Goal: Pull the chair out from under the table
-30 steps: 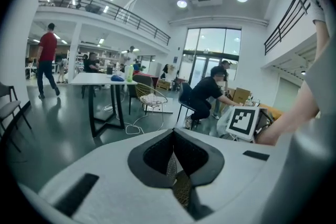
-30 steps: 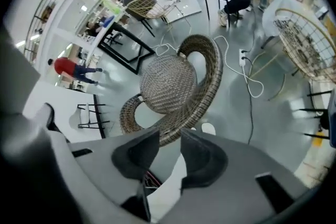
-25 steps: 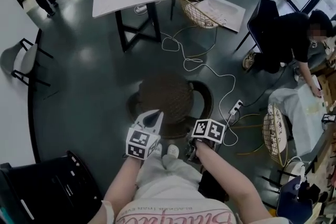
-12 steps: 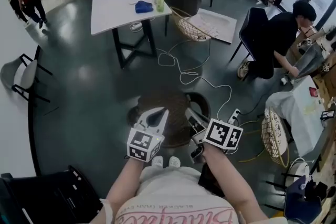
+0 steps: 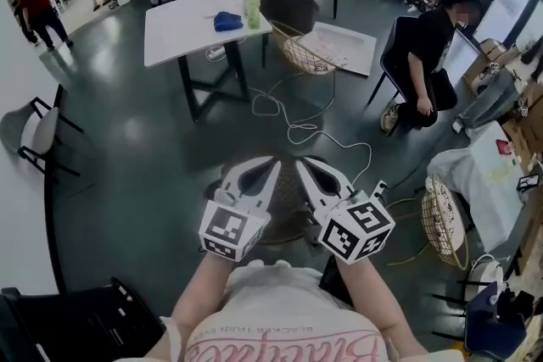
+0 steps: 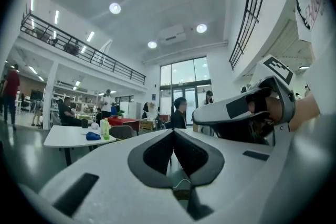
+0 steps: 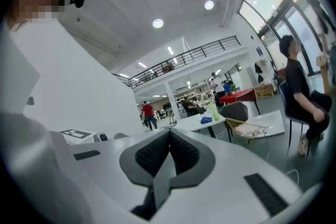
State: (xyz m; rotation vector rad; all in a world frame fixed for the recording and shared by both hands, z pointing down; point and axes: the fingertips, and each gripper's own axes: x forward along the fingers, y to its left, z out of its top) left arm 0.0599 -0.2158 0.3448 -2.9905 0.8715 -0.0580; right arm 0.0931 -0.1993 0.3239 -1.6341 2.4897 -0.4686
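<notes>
A white table [image 5: 191,21] stands at the back with a green bottle [image 5: 251,6] and a blue cloth on it. A dark-backed chair [image 5: 290,11] with a wicker seat [image 5: 307,53] sits at its right side. A round dark woven chair [image 5: 287,186] is right under my hands, mostly hidden by them. My left gripper [image 5: 273,164] and right gripper [image 5: 299,162] are held up side by side, pointing level toward the table, both shut on nothing. In the left gripper view, past my left gripper [image 6: 173,131], the table [image 6: 71,136] is far off. My right gripper [image 7: 169,131] looks at the chair [image 7: 234,111].
White cables [image 5: 310,127] and a power strip [image 5: 377,181] lie on the dark floor between me and the table. A person sits on a dark chair [image 5: 399,38] at right. A wicker chair [image 5: 441,220] stands right, a black chair [image 5: 38,127] left, a black case [image 5: 85,318] bottom left.
Both grippers have come up from low over the round chair and now point forward side by side. The right gripper's marker cube has rolled. The view has tilted up toward the room.
</notes>
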